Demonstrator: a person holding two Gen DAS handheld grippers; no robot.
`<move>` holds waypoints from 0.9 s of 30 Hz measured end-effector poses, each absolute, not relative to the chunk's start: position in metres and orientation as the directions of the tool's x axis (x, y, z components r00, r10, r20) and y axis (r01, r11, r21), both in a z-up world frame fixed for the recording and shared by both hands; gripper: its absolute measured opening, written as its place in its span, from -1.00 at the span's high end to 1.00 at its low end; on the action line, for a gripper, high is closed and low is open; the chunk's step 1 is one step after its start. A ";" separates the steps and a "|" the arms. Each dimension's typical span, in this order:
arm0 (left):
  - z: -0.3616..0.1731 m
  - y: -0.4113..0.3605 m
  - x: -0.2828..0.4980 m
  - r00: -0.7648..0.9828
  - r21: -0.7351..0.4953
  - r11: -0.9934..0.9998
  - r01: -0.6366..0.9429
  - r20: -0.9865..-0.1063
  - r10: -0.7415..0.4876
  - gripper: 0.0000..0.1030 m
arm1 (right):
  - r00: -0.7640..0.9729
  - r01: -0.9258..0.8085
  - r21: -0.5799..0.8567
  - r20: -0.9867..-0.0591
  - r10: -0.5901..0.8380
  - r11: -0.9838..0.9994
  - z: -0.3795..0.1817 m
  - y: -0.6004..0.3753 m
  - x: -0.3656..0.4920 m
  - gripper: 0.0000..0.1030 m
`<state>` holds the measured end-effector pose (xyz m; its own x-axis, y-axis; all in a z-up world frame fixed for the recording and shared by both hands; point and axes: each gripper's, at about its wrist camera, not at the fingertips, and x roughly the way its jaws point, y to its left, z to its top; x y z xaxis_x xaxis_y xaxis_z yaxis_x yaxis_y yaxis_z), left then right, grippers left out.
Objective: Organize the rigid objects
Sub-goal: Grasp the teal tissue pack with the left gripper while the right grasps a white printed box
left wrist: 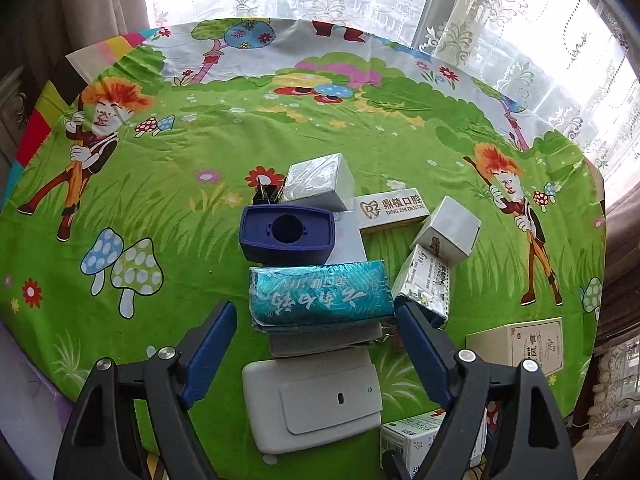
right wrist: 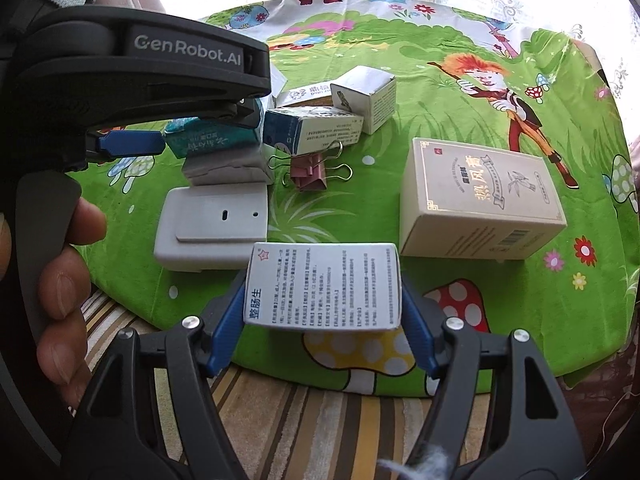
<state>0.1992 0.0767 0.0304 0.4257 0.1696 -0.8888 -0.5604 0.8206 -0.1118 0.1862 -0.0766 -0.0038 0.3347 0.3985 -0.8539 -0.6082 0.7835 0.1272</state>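
Sunlit lace curtains point(left wrist: 500, 20) hang behind a table point(left wrist: 168, 184) spread with a bright green cartoon cloth of mushrooms, flowers and red-haired figures. On the right side lies the big cream box point(right wrist: 480, 200) with gold lettering, flat and well apart from the cluster at the middle. Nearer the front edge rests a grey plastic housing point(left wrist: 316, 404), and just beyond it a teal wrapped packet point(left wrist: 320, 292) sits on top of a grey block. Farther back stands a dark blue holder point(left wrist: 286, 238) with a round hole, then a foil-wrapped box point(left wrist: 318, 182), a white dental box point(left wrist: 394, 208) and two small white cartons leaning together. A pink binder clip point(right wrist: 310, 174) lies between the cluster and the cream box. The left claw point(left wrist: 316, 340) stands wide, its blue pads either side of the teal packet without pressing it. The right claw point(right wrist: 322, 312) grips a white medicine box point(right wrist: 322, 284) at the near edge, pads against both its sides.
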 end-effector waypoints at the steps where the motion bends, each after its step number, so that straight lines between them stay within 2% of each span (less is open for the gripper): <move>1: 0.030 0.076 0.200 0.422 -0.106 0.821 -0.561 -0.890 0.173 -0.62 | 0.335 -0.609 0.127 -0.854 0.399 0.783 -0.004 -0.077 0.186 -0.42; 8: 0.025 0.078 0.203 0.410 -0.086 0.820 -0.566 -0.893 0.188 -0.61 | 0.331 -0.610 0.133 -0.853 0.403 0.781 -0.004 -0.077 0.187 -0.43; 12: 0.023 0.079 0.203 0.407 -0.085 0.825 -0.558 -0.895 0.183 -0.45 | 0.330 -0.610 0.133 -0.854 0.403 0.781 -0.005 -0.077 0.187 -0.43; 27: 0.037 0.083 0.180 0.451 -0.134 0.823 -0.553 -0.878 0.160 -0.45 | 0.338 -0.603 0.138 -0.848 0.408 0.786 -0.001 -0.081 0.185 -0.42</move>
<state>0.1805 0.0830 0.0366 0.4511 0.1604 -0.8780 -0.5528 0.8225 -0.1337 0.1850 -0.0812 -0.0007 0.3378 0.4080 -0.8482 -0.6027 0.7859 0.1380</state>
